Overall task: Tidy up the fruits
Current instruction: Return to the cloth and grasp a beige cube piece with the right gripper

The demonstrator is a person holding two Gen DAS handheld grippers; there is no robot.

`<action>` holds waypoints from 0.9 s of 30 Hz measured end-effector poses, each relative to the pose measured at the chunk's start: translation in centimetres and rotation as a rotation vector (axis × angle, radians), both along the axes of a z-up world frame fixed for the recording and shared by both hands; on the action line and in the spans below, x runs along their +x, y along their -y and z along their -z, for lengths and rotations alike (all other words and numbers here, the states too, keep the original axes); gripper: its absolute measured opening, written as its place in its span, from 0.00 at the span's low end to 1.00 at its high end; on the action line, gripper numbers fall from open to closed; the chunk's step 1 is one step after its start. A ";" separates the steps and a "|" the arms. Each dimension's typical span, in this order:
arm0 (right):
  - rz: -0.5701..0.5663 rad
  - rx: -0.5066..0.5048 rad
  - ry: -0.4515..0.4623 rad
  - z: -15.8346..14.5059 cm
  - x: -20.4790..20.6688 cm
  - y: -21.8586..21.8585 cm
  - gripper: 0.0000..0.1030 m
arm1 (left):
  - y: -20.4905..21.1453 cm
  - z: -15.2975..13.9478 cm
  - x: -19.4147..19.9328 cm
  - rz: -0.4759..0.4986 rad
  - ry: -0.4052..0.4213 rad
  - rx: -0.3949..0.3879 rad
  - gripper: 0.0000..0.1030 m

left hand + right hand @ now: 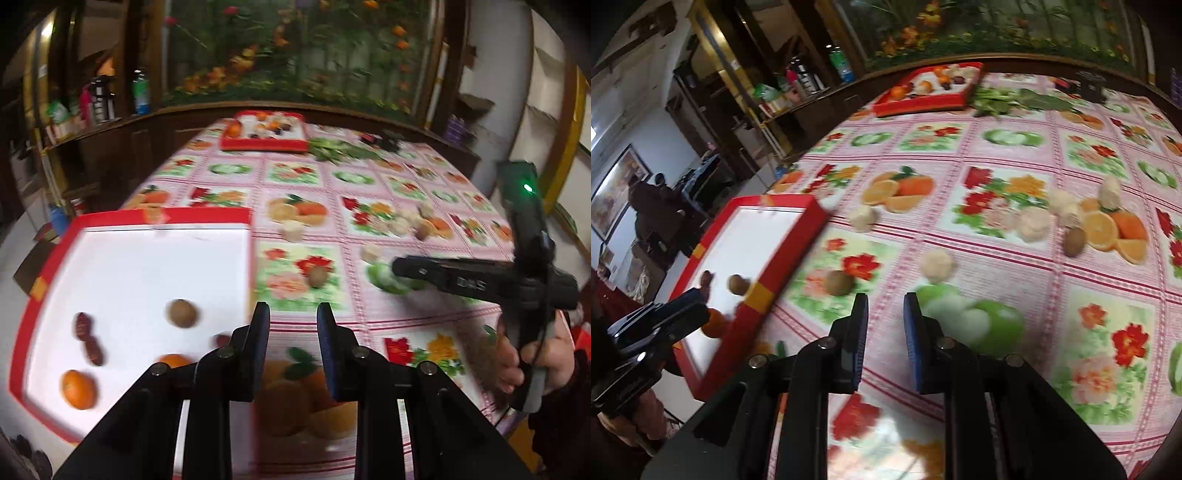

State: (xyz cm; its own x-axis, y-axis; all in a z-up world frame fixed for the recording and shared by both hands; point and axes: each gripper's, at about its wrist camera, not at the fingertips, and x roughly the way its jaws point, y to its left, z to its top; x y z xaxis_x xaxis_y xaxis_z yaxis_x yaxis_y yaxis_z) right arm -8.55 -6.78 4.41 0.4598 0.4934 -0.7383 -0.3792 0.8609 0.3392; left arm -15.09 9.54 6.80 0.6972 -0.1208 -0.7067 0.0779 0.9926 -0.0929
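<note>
A table [1015, 258] under a pink checked cloth printed with fruit and flowers carries 2 red trays: a near tray [162, 216] at its left edge and a far tray [263, 144] at the back. Beside the far tray lie leafy greens [340, 149]. Loose on the cloth lie 2 brown kiwis [839, 282] and several pale, blurred lumps [937, 264].

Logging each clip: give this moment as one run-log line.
near tray: oranges, kiwi, dates | table: kiwis loose | left hand-held gripper: empty | right hand-held gripper: empty

Pale lettering on the right gripper [400, 266] body is too blurred to read
</note>
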 end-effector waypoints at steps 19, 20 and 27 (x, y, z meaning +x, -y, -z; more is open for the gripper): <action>0.039 -0.140 0.015 2.5 4.4 -0.5 0.26 | 3.2 2.1 4.5 0.056 -0.128 0.004 0.25; 0.050 -0.133 0.015 2.5 4.4 0.0 0.26 | 3.4 2.3 4.9 0.059 -0.136 0.005 0.25; 0.063 -0.096 0.004 2.5 3.1 4.0 0.26 | 4.5 3.9 8.1 0.025 -0.195 0.035 0.25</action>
